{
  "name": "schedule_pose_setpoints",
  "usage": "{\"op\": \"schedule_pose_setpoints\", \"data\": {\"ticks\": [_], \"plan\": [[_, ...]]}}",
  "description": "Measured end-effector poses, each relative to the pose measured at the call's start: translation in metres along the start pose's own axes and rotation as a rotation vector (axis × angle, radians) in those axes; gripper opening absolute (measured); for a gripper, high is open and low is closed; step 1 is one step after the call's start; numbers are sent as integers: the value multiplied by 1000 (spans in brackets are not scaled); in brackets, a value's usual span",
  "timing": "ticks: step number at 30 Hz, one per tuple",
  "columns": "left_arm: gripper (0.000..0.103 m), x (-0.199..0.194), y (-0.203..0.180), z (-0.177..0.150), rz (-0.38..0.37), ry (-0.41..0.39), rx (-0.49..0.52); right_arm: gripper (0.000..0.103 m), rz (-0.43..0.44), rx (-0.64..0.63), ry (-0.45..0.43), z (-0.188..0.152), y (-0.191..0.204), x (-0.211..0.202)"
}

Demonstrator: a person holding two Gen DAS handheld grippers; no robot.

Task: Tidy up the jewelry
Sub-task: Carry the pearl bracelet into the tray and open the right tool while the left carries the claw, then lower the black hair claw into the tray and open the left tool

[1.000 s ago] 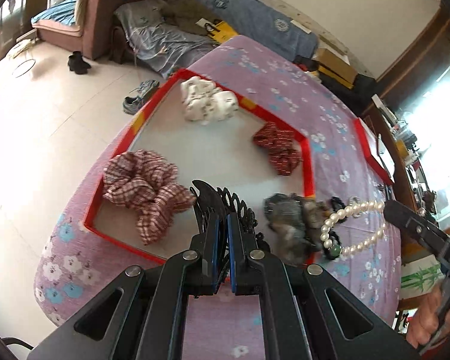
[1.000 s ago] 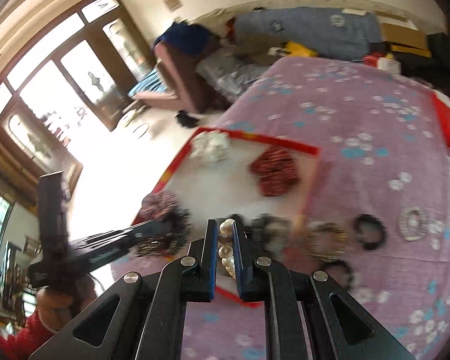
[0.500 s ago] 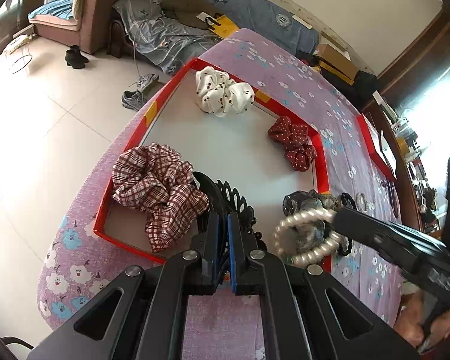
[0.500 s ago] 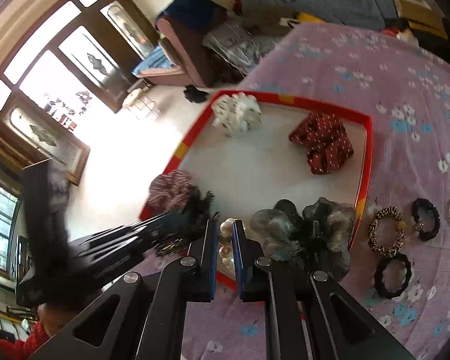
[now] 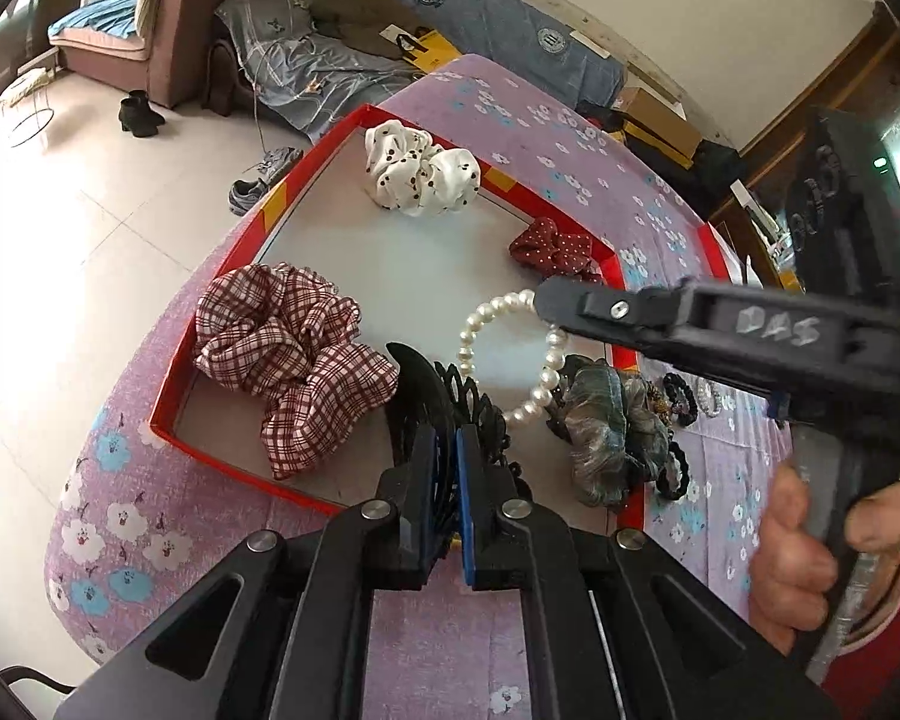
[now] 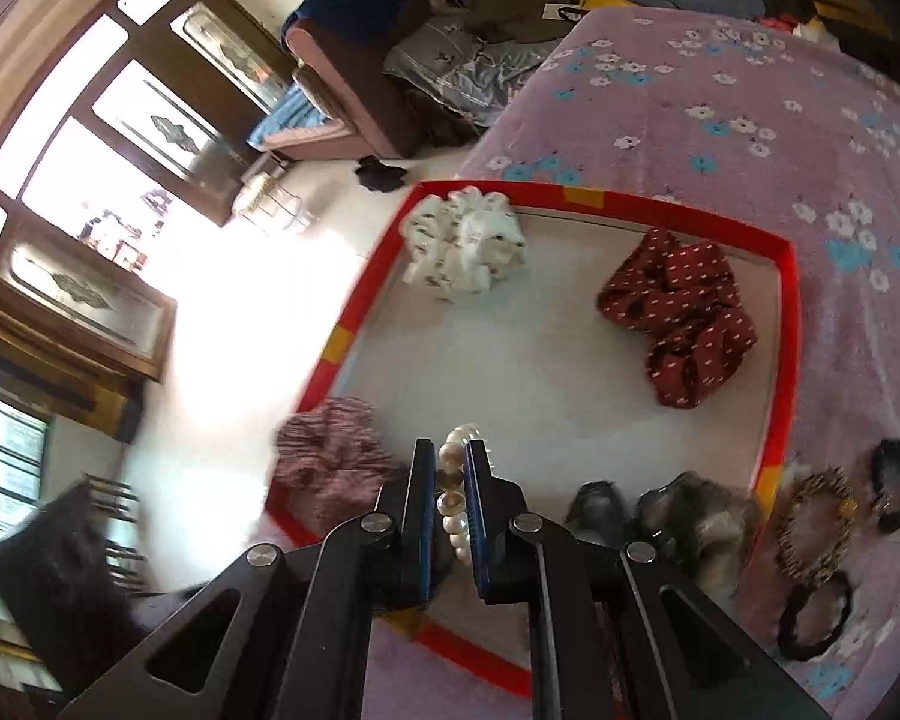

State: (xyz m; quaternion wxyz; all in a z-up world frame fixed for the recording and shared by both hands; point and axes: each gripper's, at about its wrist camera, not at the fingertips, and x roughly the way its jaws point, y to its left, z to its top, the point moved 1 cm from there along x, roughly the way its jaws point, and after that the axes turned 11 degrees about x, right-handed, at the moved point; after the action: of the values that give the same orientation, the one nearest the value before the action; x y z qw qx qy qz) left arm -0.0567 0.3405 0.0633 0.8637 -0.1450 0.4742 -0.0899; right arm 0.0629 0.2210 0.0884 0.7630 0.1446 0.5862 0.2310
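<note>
Left wrist view: the right hand-held gripper point(image 5: 549, 306) now reaches in from the right over the red-rimmed tray point(image 5: 210, 354), where a second ago it was out past the tray's right edge; the pearl bracelet point(image 5: 510, 360) it carries has travelled with it and hangs above the tray's pale floor, apart from the surface as far as can be judged. That puts the bracelet over its likely resting place, with release the step that seems to remain. The left hand-held gripper point(image 5: 447, 468), nearly closed, pinches a black hair claw point(image 5: 450, 396) at the tray's near edge, just right of the plaid scrunchie point(image 5: 288, 354). A grey scrunchie point(image 5: 612, 438) straddles the near right rim

Right wrist view: the right hand-held gripper point(image 6: 450, 480), a narrow gap between its pads, clamps the pearl bracelet's beads point(image 6: 453, 492). Beyond lie the white spotted scrunchie point(image 6: 465, 252) at the far left and the dark red dotted scrunchie point(image 6: 684, 312) at the far right, both inside the tray. Several hair ties point(image 6: 816, 528) wait outside the tray on the flowered purple tabletop point(image 6: 720, 102), to the right
</note>
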Motion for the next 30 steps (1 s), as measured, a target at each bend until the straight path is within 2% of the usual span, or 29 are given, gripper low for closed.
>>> {"op": "schedule_pose_setpoints", "data": {"ticks": [4,8,13,16,20,25,30], "plan": [[6,-8,-2,0,0,-11,6,11,-59,0,9,1,-13,11],[16,-21,-6,4,9,-33,14,12,-101,15,26,1,-28,19],[21,-39,-10,10,44,-65,20,12,-105,31,44,-1,-40,24],[29,-48,-9,14,85,-81,13,13,-87,15,39,-1,-38,22],[30,-61,-11,20,133,-104,12,34,-32,-17,-24,-1,-34,-4],[32,-70,-21,22,165,-122,19,36,6,-22,-121,1,-40,-53],[33,-69,-46,22,174,-117,66,39,-11,56,-195,-10,-92,-103]]}}
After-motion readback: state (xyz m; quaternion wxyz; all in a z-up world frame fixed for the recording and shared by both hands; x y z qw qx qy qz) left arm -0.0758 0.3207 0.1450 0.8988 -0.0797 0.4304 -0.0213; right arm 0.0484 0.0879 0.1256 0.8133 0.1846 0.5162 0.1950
